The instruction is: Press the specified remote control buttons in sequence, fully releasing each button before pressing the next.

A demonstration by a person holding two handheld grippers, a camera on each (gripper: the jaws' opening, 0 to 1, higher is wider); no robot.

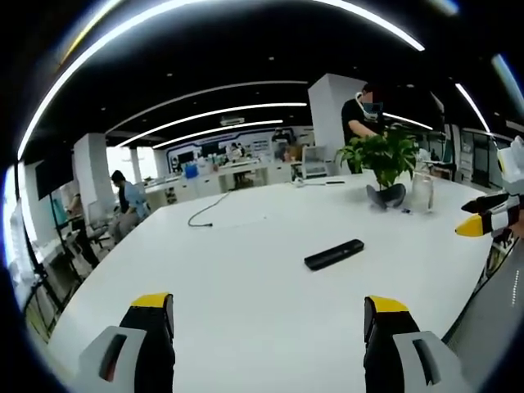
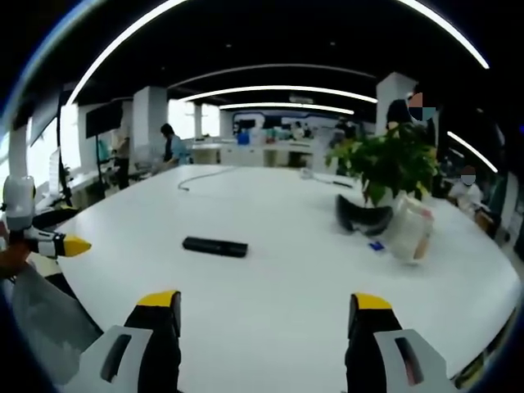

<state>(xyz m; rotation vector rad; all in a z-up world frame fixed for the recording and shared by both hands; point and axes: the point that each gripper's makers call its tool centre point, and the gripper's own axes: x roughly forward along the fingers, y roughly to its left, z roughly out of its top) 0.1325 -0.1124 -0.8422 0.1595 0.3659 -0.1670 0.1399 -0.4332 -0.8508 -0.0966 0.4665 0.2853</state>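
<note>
In the left gripper view the left gripper point(image 1: 268, 327) stood nearest, its two yellow-tipped black fingers point(image 1: 152, 315) spread wide apart with nothing between them, poised over the white counter point(image 1: 246, 270); beyond them, well apart from the tips, the black remote control point(image 1: 334, 254) lay flat on the counter, angled across it; at the right edge of that view the other gripper's yellow tip showed, well to the side of the remote. Farther back a dark cable point(image 1: 205, 214) trailed over the counter; a potted plant point(image 1: 381, 155) stood in a dark pot near the far right, with a clear container point(image 1: 421, 195) just beside it; behind the plant a person in dark clothes point(image 1: 359, 119) stood by a white pillar, and another person was bent over at the far left, among office desks under long ceiling lights.

In the right gripper view the right gripper point(image 2: 262, 323) likewise held its fingers point(image 2: 160, 315) wide apart and empty above the counter; the remote control lay ahead and slightly left, clear of both tips; the left gripper's yellow tip entered at the left edge; farther right the plant, a dark object at its foot and a pale container stood close together.
</note>
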